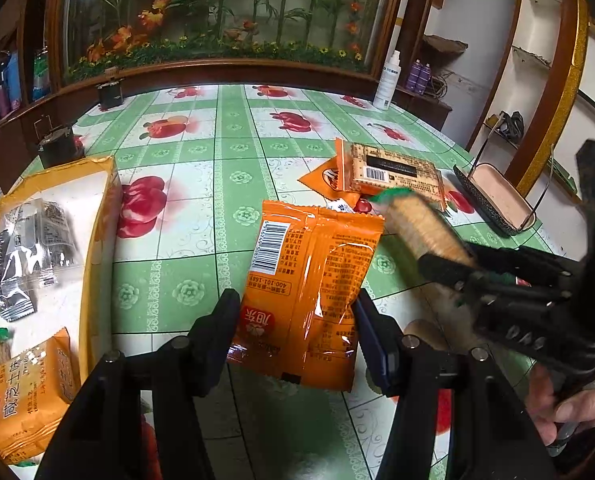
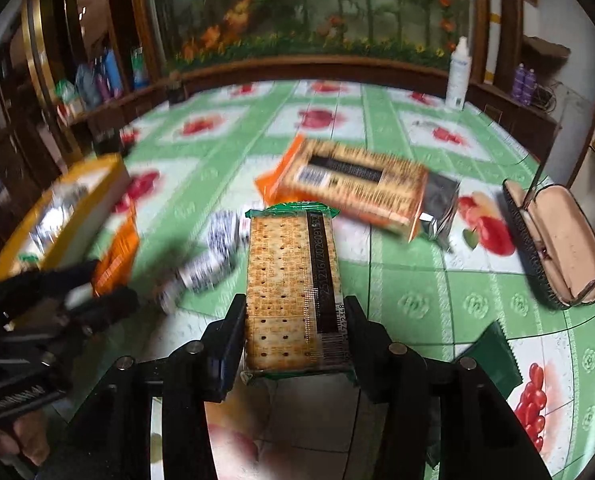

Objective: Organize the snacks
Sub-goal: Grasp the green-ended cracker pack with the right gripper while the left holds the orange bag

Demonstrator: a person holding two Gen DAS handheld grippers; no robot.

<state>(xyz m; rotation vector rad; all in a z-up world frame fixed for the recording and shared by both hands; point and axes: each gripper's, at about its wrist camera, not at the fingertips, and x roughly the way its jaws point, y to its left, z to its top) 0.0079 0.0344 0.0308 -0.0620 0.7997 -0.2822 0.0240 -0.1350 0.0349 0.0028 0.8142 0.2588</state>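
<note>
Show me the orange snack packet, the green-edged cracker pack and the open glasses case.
Orange snack packet [image 1: 309, 264], left wrist view, printed back.
Green-edged cracker pack [image 2: 287, 280], right wrist view, cracker face.
Open glasses case [image 2: 561, 236], right wrist view, pink lining.

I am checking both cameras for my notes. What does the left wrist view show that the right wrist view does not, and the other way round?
Only the left wrist view: the left claw closed on an orange snack packet, and an orange cracker pack inside the yellow box.

Only the right wrist view: the right claw gripping a green-edged cracker pack, seen close, and a dark green packet nearby.

Both: the yellow box, the barcoded biscuit pack, the open glasses case, the white bottle.
</note>
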